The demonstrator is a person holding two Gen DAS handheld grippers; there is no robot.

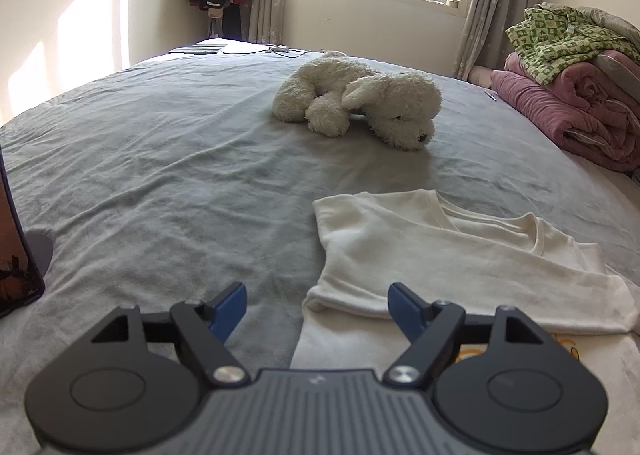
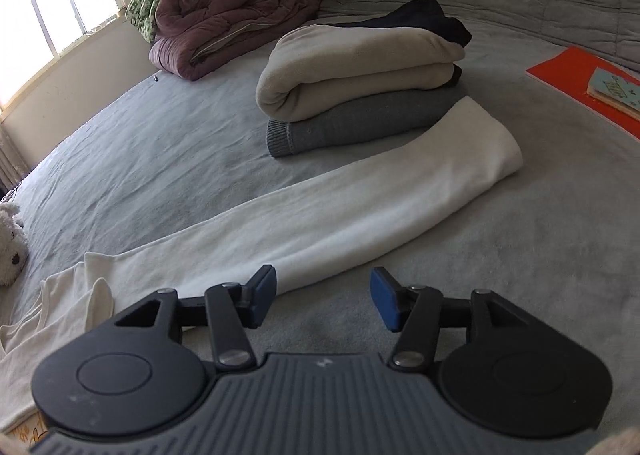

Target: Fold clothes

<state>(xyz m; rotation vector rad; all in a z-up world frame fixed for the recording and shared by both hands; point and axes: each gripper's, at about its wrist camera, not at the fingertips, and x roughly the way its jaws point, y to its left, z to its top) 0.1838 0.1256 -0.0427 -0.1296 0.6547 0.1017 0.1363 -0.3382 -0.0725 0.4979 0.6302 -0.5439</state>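
A white long-sleeved shirt point(image 1: 440, 255) lies flat on the grey bed point(image 1: 160, 175), neckline facing up and its near side folded inward. My left gripper point(image 1: 316, 307) hovers open at that folded left edge, and its blue pads press on nothing. In the right wrist view the shirt's sleeve point(image 2: 360, 207) stretches straight out to the right, with the cuff point(image 2: 492, 151) ending beside a pile of clothes. My right gripper point(image 2: 324, 299) is open just in front of the sleeve's near edge, over bare sheet, with nothing between its fingers.
A stack of folded clothes point(image 2: 360, 87) sits beyond the sleeve. A rolled pink quilt point(image 2: 236, 15) with green bedding lies by the window. An orange book point(image 2: 580, 83) is at the far right. A white plush dog point(image 1: 360, 99) lies mid-bed.
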